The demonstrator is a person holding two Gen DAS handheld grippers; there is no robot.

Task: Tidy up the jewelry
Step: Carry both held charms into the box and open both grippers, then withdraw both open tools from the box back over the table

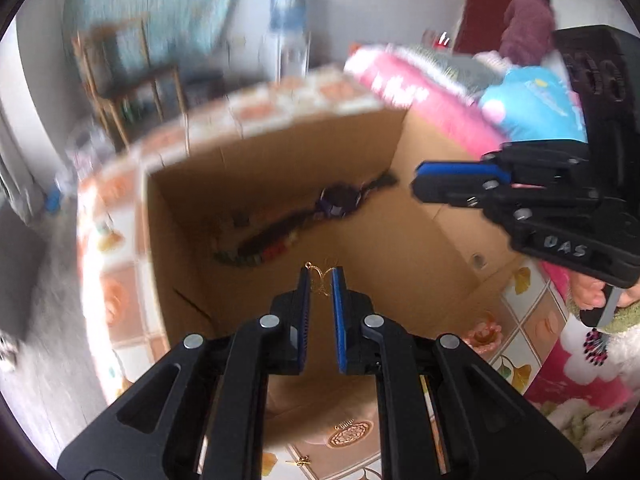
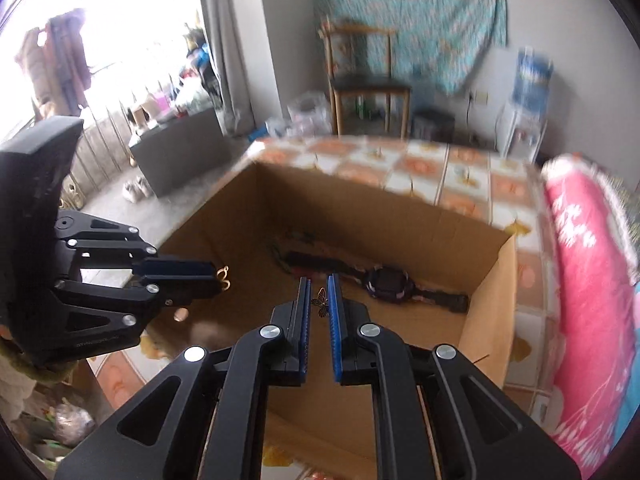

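— Left tool first: what is it holding?

— Its two blue pads are close together, and a thin gold earring is pinched between their tips. The earring looks like a little looped wire shape. It hangs over the open cardboard box.

— And the right tool?

— Narrow too. It grips a small dark butterfly charm between its pads, also above the box. From the left camera the right tool comes in from the side, over the far corner of the box.

— What is inside the box?

— A dark watch with a round face and a long strap lies flat on the bottom, near the far wall. A string of colored beads lies beside it. It is too blurry to tell more about it.

— Is there room to move?

— The box top is open and its walls are tall. Bare cardboard floor shows below both tools. The box sits on a worktop with an orange and white tile cloth. A pink blanket lies just beside the box's right side.

— Any words to read?

— White letters on the right tool body look like "DAS".
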